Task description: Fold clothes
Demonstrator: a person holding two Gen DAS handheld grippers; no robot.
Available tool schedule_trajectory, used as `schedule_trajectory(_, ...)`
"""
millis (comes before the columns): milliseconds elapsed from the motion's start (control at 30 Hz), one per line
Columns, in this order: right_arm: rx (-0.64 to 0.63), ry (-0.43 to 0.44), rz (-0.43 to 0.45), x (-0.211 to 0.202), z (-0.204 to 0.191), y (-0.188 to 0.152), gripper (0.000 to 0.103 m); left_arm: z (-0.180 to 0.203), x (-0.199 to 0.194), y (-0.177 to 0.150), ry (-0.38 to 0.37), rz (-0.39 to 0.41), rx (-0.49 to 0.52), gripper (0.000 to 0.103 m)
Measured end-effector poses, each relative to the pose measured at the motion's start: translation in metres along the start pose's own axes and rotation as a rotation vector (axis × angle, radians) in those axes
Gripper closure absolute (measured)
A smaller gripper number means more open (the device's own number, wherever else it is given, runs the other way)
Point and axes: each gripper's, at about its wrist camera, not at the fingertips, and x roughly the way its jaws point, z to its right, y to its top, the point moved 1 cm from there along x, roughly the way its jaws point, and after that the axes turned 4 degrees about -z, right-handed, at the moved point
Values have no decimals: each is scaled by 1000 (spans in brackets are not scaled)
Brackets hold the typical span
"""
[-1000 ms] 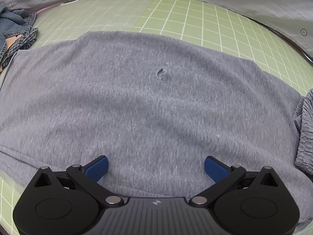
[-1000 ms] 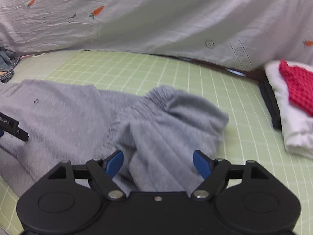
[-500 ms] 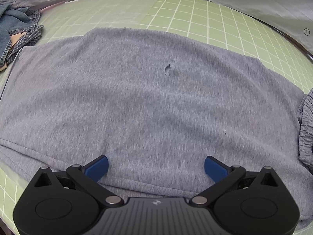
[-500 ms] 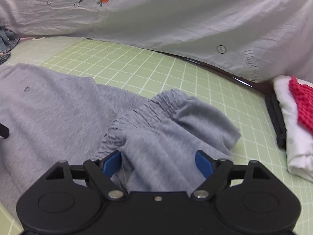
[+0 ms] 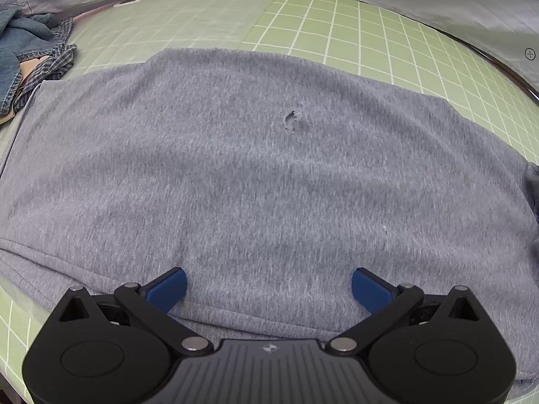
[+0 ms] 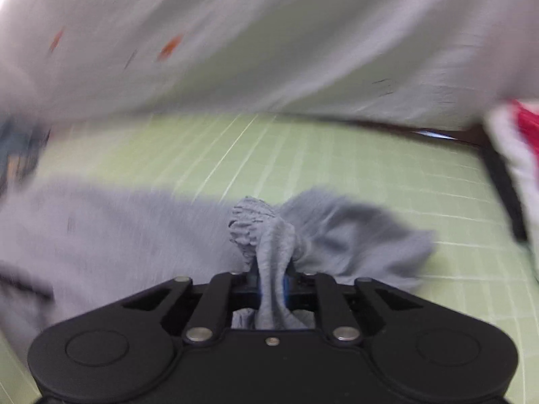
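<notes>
While the grey garment (image 5: pixel 256 181) lies spread flat across the green grid mat (image 5: pixel 377 30), filling the middle of the left wrist view, one small hole or snag (image 5: pixel 292 122) marks its cloth just above centre. Its near hem runs along the lower frame, directly under the left gripper (image 5: pixel 268 284), whose blue pads (image 5: pixel 166 286) stand wide apart and released, with cloth below them but nothing pinched.

Right wrist view, blurred: the right gripper (image 6: pixel 271 284) is closing, its jaws clenched on a bunched fold of the same garment beside the gathered waistband (image 6: pixel 251 222), at lower centre. Remaining cloth trails to the left and right of the jaws.

No containers are visible. Denim clothing (image 5: pixel 20 50) lies at upper left.
</notes>
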Motion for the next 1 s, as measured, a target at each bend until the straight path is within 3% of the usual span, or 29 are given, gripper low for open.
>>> schedule_trajectory(67, 219, -34, 96, -32, 39, 2, 92, -1, 0, 0, -1, -2, 1, 0)
schedule_trajectory(167, 596, -182, 194, -76, 116, -28, 91, -2, 0, 1, 3, -5, -6, 0)
schedule_trajectory(267, 1013, -348, 178, -95, 185, -88, 62, -1, 1, 2, 8, -10, -17, 0)
schedule_trajectory(333, 1199, -401, 187, -109, 210, -123, 62, 0, 1, 3, 11, -12, -24, 0)
schedule_trajectory(467, 1089, -442, 213, -125, 202, -124, 53, -2, 1, 5, 16, -18, -43, 0)
schedule_trajectory(533, 1022, -408, 184, -116, 196, -119, 50, -2, 2, 6, 19, -20, -52, 0)
schedule_trajectory(700, 942, -373, 76, -79, 186, -102, 27, -4, 2, 6, 20, -21, -60, 0)
schedule_trajectory(767, 924, -379, 44, -67, 182, -98, 26, -5, 2, 4, 21, -16, -62, 0)
schedule_trajectory(800, 888, -391, 42, -65, 182, -95, 35, -6, 2, 3, 21, -14, -62, 0)
schedule_trajectory(867, 817, -413, 39, -61, 183, -90, 76, -7, 2, 3, 20, -10, -60, 0)
schedule_trajectory(900, 847, -409, 80, -69, 188, -92, 81, -7, 2, 3, 19, -8, -58, 0)
schedule_trajectory(967, 908, -400, 162, -86, 199, -96, 83, -9, 1, 1, 18, -1, -54, 0)
schedule_trajectory(1000, 954, -405, 159, -89, 208, -102, 83, -9, 1, 0, 17, 3, -52, 0)
